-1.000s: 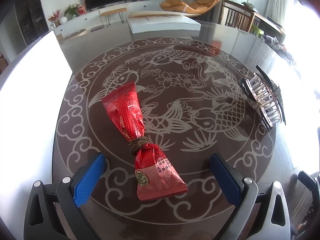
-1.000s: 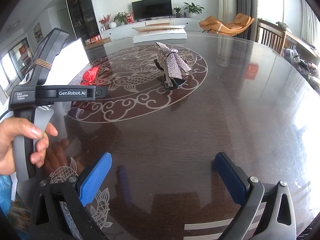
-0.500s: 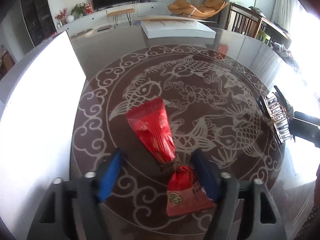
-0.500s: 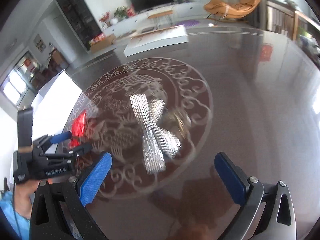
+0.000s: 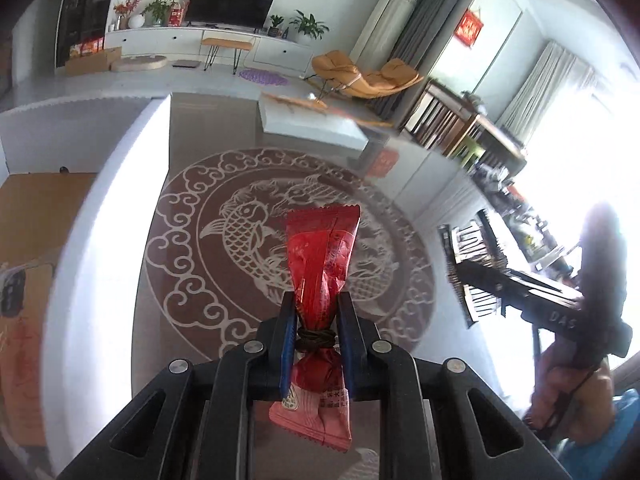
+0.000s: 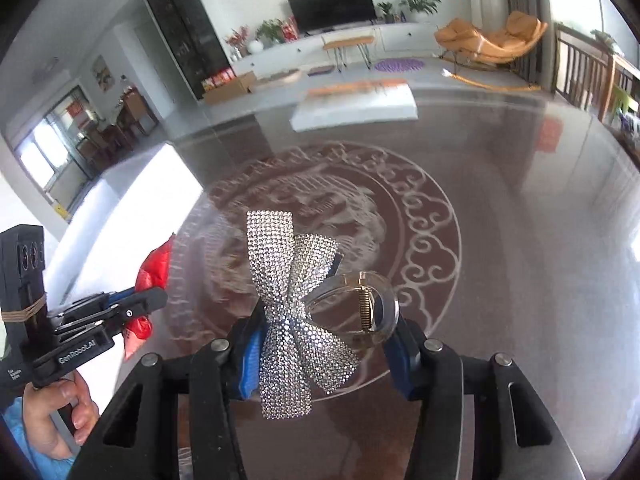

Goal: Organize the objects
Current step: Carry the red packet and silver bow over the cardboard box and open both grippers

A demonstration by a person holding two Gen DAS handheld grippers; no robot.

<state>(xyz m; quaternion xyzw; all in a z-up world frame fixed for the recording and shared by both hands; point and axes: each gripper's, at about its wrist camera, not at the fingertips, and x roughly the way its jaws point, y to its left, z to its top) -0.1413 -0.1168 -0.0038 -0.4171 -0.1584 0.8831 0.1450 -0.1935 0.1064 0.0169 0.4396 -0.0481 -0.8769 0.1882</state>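
Note:
My left gripper (image 5: 316,322) is shut on a red foil packet (image 5: 322,252), pinched near its brown tied waist, held above the dark table (image 5: 192,132). The packet's far end sticks up and its near end hangs below the fingers. My right gripper (image 6: 324,344) is shut on a rhinestone bow hair clip (image 6: 290,300) with a clear claw and spring on its right, also lifted off the table. The left gripper with the red packet (image 6: 154,268) shows at the left of the right wrist view. The hair clip (image 5: 472,264) shows at the right of the left wrist view.
The round table (image 6: 500,248) has a pale carp and cloud pattern (image 5: 240,232) in its middle. A white flat box (image 6: 356,108) lies at the far side. A white strip (image 5: 104,216) borders the left edge. Cardboard boxes (image 5: 24,280) stand beyond it.
Both grippers have closed and lifted: the left on the red packet, the right on the bow hair clip. Both objects have left the table surface.

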